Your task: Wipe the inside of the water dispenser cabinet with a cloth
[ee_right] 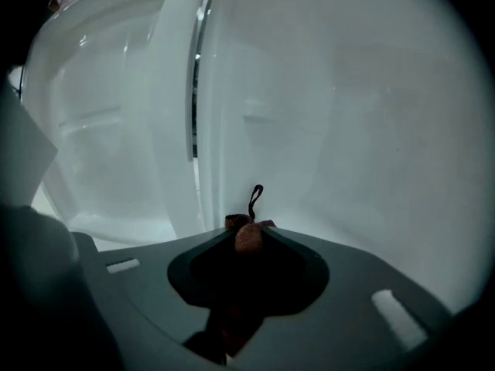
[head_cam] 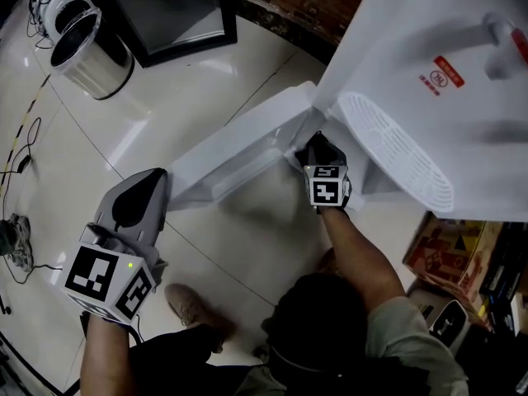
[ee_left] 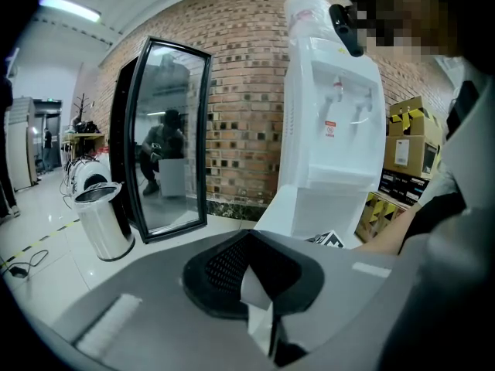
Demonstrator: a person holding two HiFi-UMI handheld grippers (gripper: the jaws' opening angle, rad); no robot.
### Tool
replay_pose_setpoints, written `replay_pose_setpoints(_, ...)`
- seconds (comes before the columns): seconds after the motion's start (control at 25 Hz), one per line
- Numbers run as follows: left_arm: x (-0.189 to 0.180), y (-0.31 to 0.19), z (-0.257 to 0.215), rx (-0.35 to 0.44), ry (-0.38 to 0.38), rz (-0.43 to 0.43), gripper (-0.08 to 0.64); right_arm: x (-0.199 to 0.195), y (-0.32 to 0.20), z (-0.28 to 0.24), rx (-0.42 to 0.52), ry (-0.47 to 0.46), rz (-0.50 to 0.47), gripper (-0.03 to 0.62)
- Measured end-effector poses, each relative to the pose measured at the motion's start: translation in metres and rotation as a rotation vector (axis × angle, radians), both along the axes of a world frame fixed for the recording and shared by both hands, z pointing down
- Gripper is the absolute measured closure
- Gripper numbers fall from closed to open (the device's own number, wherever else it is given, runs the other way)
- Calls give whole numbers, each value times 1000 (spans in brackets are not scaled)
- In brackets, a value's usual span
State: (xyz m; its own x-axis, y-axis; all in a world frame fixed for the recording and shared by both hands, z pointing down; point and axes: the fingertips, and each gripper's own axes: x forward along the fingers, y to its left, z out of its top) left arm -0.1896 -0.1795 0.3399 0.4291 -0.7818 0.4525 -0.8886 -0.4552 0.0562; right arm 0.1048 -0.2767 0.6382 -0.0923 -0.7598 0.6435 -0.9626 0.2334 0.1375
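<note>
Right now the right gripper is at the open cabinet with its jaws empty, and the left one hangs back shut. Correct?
Not quite: the right gripper is not empty. The right gripper view shows its jaws closed on a reddish-brown cloth, close to the white inside of the cabinet. The rest holds: the left gripper hangs back, shut.

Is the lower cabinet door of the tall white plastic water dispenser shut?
No, the head view shows the cabinet door swung wide open from the water dispenser, the right gripper at the opening.
</note>
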Motion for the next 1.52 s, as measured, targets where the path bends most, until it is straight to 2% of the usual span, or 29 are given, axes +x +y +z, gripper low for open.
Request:
replay_pose_setpoints(0.16, 0, 2, 1, -2, 1, 1, 560, 10, 5, 0, -19, 85, 6, 499)
replay_pose_setpoints(0.64, 9, 17, 2, -1, 21, 51, 560, 99, 78, 5, -113, 193, 291, 500)
replay_pose_setpoints(0.84, 12, 18, 3, -2, 16, 65, 560, 113, 106, 7, -152, 231, 323, 502)
replay_pose_setpoints(1.04, 12, 17, 2, -4, 19, 68, 560, 115, 107, 13, -180, 228, 337, 503)
replay_pose_setpoints(1.2, 11, 16, 2, -2, 17, 66, 560, 113, 100, 5, -152, 178, 371, 503)
replay_pose_setpoints(1.32, 11, 14, 2, -5, 16, 67, 560, 88, 83, -20, -44, 126, 296, 502)
replay_pose_setpoints(1.44, 11, 13, 3, -10, 23, 68, 560, 32, 58, -45, 68, 64, 104, 502)
replay_pose_setpoints(1.52, 11, 14, 3, -11, 30, 69, 560, -7, 48, -52, 98, 46, -20, 502)
